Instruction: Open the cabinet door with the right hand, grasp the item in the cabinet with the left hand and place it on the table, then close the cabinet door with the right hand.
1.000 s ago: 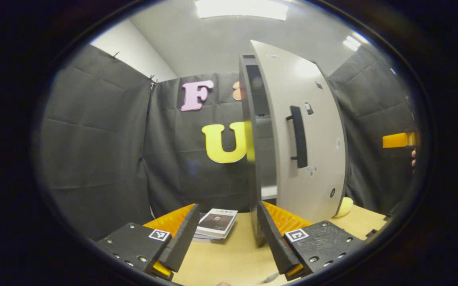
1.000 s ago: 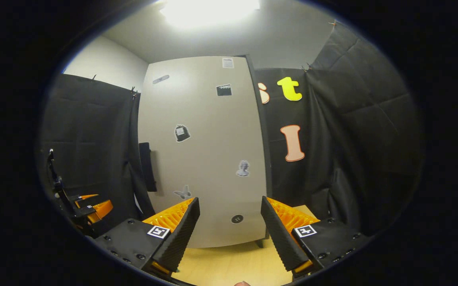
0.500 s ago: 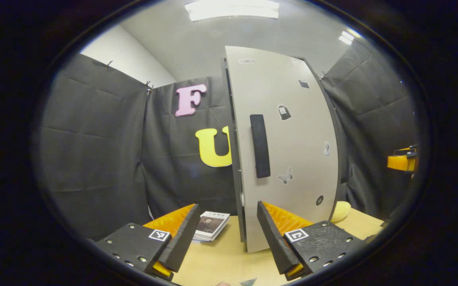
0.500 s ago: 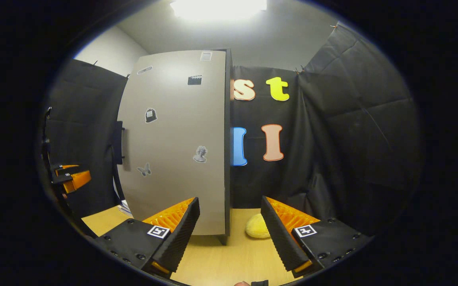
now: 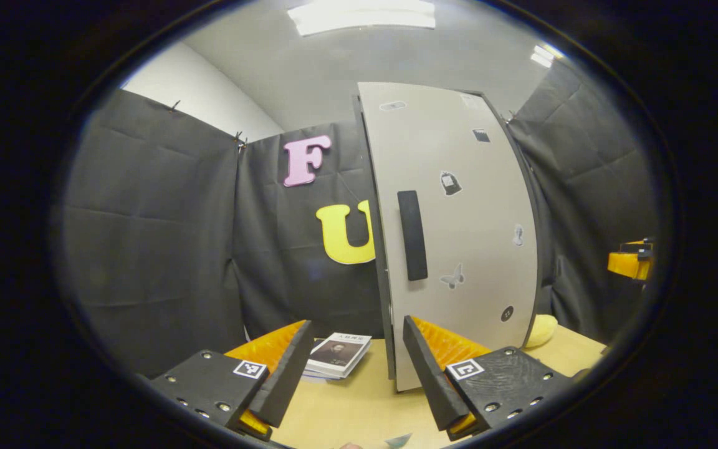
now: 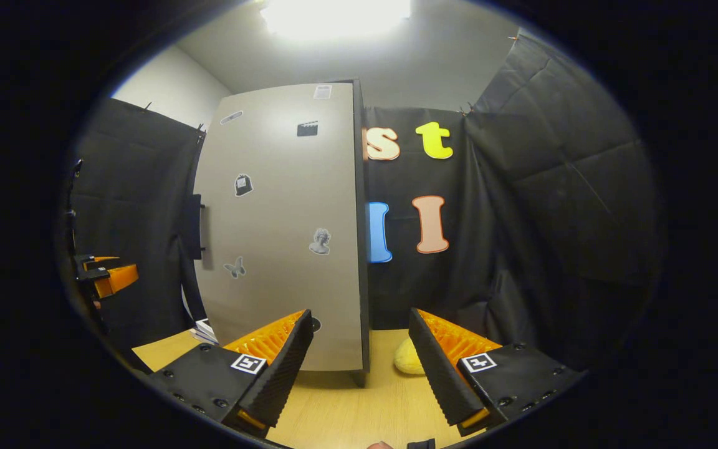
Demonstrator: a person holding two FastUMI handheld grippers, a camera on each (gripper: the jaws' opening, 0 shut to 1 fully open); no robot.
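1. In the left gripper view, we see the left gripper (image 5: 354, 368) at 6 o'clock with its fingers spread wide and nothing between them.
2. Past those fingers, at 6 o'clock just above the gap, a book (image 5: 339, 353) lies flat on the wooden table (image 5: 346, 411), on top of another thin book or two. It sits just left of the cabinet's lower corner.
3. The cabinet door (image 5: 459, 231) stands at about 2 o'clock from centre, pale grey with small stickers, and it looks flush against the cabinet edge. Its dark vertical handle (image 5: 412, 235) is near the door's left edge.
4. A yellow soft object (image 5: 541, 330) lies on the table at 4 o'clock, beside the cabinet's right lower corner.
5. At 3 o'clock, far out at the rim, we catch part of the right gripper (image 5: 630, 262), well apart from the door.
6. In the right gripper view, the right gripper (image 6: 362, 368) is at 6 o'clock, its fingers wide apart and holding nothing.
7. There the door (image 6: 281, 231) fills 10 to 11 o'clock, handle (image 6: 196, 226) at its left edge, and the yellow object (image 6: 406, 358) lies at 5 o'clock.
8. The left gripper (image 6: 106, 277) shows at 9 o'clock.
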